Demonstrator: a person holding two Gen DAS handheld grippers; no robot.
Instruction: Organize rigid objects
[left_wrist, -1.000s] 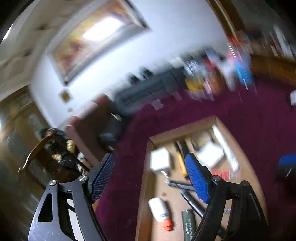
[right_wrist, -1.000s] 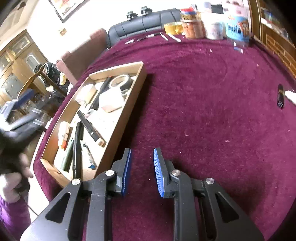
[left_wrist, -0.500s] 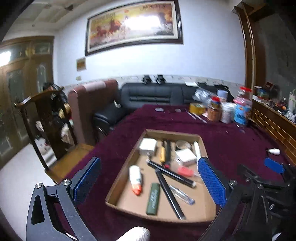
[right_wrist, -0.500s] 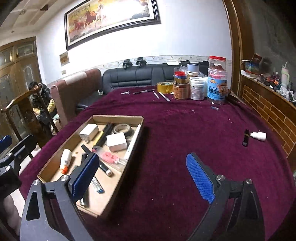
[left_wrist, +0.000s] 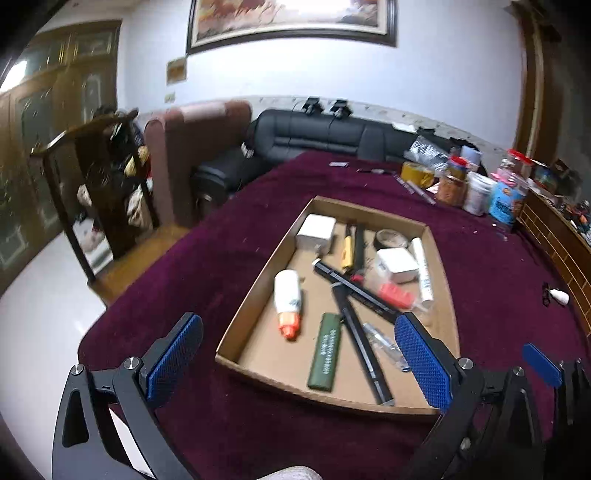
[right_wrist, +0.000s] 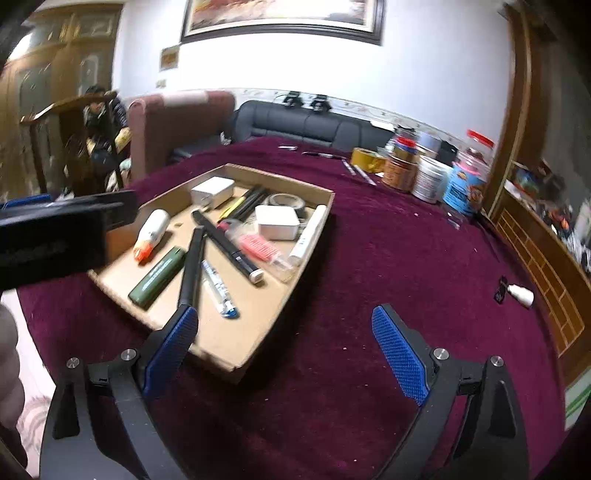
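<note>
A shallow cardboard tray (left_wrist: 236, 334) (right_wrist: 310, 258) lies on a maroon tablecloth. In it are a white glue bottle with an orange cap (left_wrist: 288, 299) (right_wrist: 151, 232), a green flat case (left_wrist: 325, 356) (right_wrist: 159, 277), black pens (left_wrist: 360, 343) (right_wrist: 225, 243), two white boxes (left_wrist: 316, 229) (right_wrist: 277, 223), a tape roll (left_wrist: 391, 240), a red comb (right_wrist: 258, 249) and a white tube (left_wrist: 423, 269). My left gripper (left_wrist: 299, 365) is open and empty above the tray's near edge. My right gripper (right_wrist: 284, 350) is open and empty above the tray's near right corner.
Jars, tubs and a yellow tape roll (right_wrist: 428, 173) stand at the table's far right. A small white bottle with a black cap (right_wrist: 517, 293) lies by the right edge. A black sofa (left_wrist: 317, 136), an armchair (left_wrist: 192, 155) and a wooden chair (left_wrist: 92, 177) stand beyond.
Both grippers have swung up to face the tray and come closer to it. The right gripper has opened from nearly shut to wide open.
</note>
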